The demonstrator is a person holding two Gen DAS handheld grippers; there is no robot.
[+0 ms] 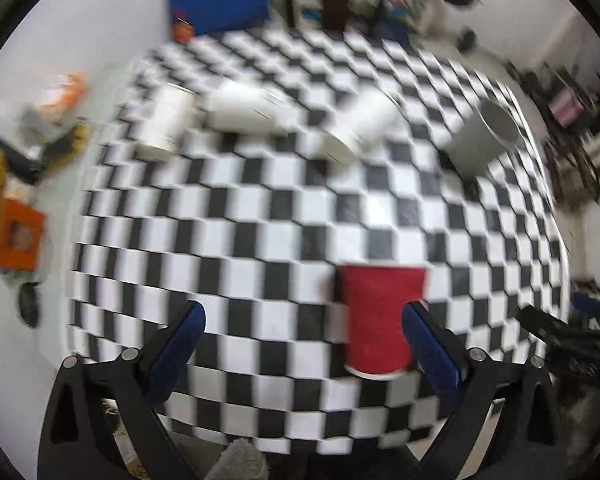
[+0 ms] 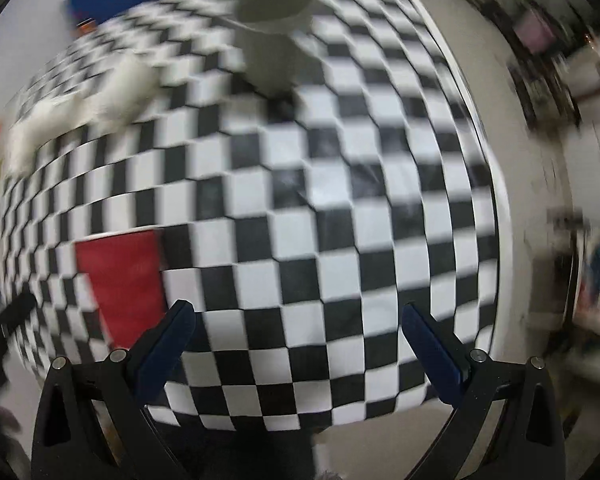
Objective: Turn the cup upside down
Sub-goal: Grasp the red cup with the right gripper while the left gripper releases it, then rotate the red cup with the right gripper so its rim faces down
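We judge the task either complete or very nearly so. The red plastic cup point(image 1: 378, 320) stands on the checkered tablecloth point(image 1: 260, 208) with its wide end down: the white-edged rim sits at the near, lower end and the narrower base points up. Motion blur prevents us from confirming that the rim lies flat on the cloth.

The left gripper point(image 1: 300, 344) is spread wide and holds nothing. Its right-side finger point(image 1: 430, 350) is just beside the cup wall; we cannot tell whether it touches. The right gripper point(image 2: 298, 346) is likewise spread and empty, with the cup point(image 2: 126, 284) off to its left, outside the jaws.

If anything remains, it is clearing both grippers away without knocking the cup.

Beyond the cup, well apart from it, a grey cup point(image 1: 482, 136) stands upright toward the far right. Three white containers point(image 1: 244, 110) lie farther back, at least two of them on their sides. Nothing stands between the grippers and the cup.
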